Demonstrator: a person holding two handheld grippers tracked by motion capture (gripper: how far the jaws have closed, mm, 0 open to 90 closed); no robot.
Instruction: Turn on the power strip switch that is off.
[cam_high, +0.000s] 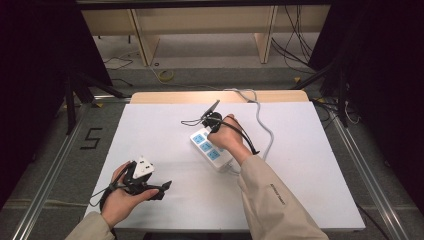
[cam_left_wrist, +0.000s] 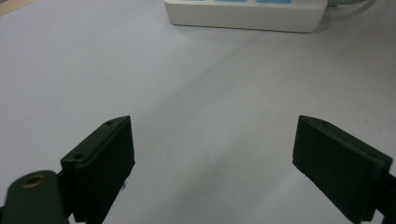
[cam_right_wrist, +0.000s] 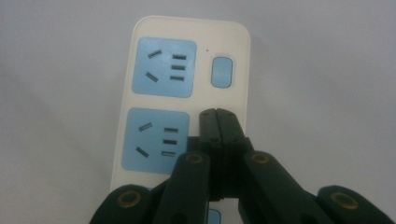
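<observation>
The power strip (cam_high: 212, 148) lies near the middle of the bench (cam_high: 310, 190), set slantwise, and its grey cable (cam_high: 265, 125) loops off toward the far edge, barring the way on that side. The right claw (cam_right_wrist: 217, 116), jaws pressed together, hangs over the strip. The left claw (cam_left_wrist: 212, 163) stands wide near the near-left corner, with bare bench between it and the strip.

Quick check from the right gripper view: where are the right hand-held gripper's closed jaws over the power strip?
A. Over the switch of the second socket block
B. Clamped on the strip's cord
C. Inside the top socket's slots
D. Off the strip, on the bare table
A: the right hand-held gripper, jaws pressed together, sits beside the second blue socket on the power strip, where that socket's switch would be, below the top switch.
</observation>
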